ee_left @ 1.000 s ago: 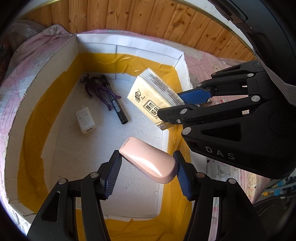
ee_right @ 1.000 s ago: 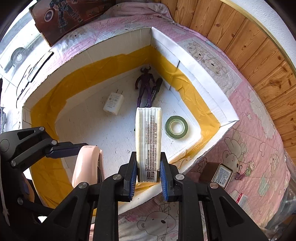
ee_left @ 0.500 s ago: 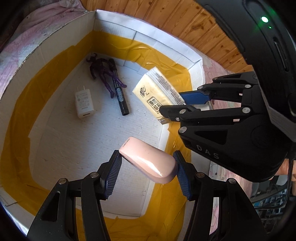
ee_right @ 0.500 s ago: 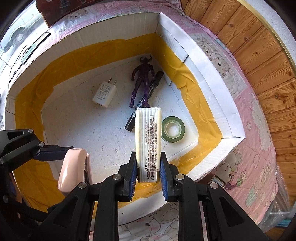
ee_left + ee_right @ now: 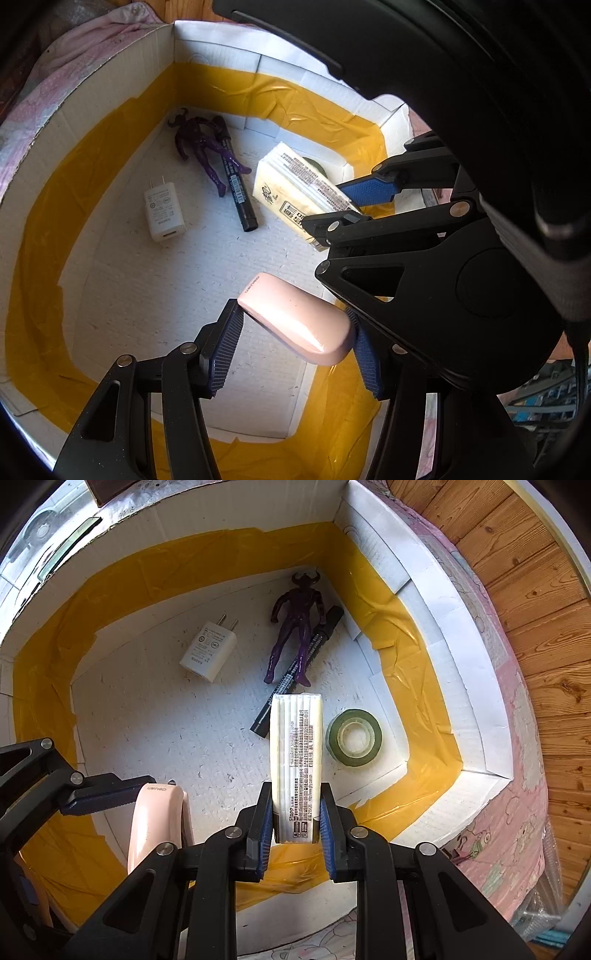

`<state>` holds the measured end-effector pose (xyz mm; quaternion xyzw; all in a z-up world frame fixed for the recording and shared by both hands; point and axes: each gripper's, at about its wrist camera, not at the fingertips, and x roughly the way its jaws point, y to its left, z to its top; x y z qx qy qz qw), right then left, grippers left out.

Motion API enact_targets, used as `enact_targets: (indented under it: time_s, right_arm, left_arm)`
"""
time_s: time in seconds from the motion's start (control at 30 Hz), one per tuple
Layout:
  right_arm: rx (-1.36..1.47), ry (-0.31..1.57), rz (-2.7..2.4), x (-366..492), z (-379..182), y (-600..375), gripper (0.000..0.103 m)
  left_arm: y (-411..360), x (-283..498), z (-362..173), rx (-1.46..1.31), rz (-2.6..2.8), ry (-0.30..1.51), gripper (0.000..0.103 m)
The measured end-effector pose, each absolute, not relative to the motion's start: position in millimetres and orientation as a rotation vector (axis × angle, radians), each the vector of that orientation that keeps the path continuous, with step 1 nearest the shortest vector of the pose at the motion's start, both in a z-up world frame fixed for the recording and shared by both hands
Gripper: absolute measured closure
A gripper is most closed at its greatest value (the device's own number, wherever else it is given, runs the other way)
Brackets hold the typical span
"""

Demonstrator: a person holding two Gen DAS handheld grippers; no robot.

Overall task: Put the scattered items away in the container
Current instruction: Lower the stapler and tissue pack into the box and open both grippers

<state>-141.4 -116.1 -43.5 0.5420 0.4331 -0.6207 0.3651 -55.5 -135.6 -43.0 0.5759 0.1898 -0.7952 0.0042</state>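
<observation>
Box (image 5: 436, 602) holds charger (image 5: 208, 651), figurine (image 5: 297, 622), marker (image 5: 295, 672), tape (image 5: 355, 736); tools clamp stapler (image 5: 295, 319), tissue pack (image 5: 295, 760).

Pink stapler (image 5: 157, 823): brand word embossed on its nose, reads approx. "deli" (seen upside down). Tissue pack (image 5: 297, 771): "APP" logo, a line starting "E-mail", rows of small black print w/ digits, too fine to read; its broad face (image 5: 291, 188) carries a big brush-style character and boxed characters. White charger (image 5: 208, 650): round cert. marks, tiny text illegible. Marker (image 5: 295, 672): barcode-like label.
</observation>
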Motion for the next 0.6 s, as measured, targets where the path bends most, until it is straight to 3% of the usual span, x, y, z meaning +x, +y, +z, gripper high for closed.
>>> enact_targets:
  time_s: [0.6]
  right_arm:
    - [1.411,1.099,-1.632,-140,-40,-114,0.071]
  left_arm:
    - [-156,-52,-46,1.806,-2.403,0.711,0.042]
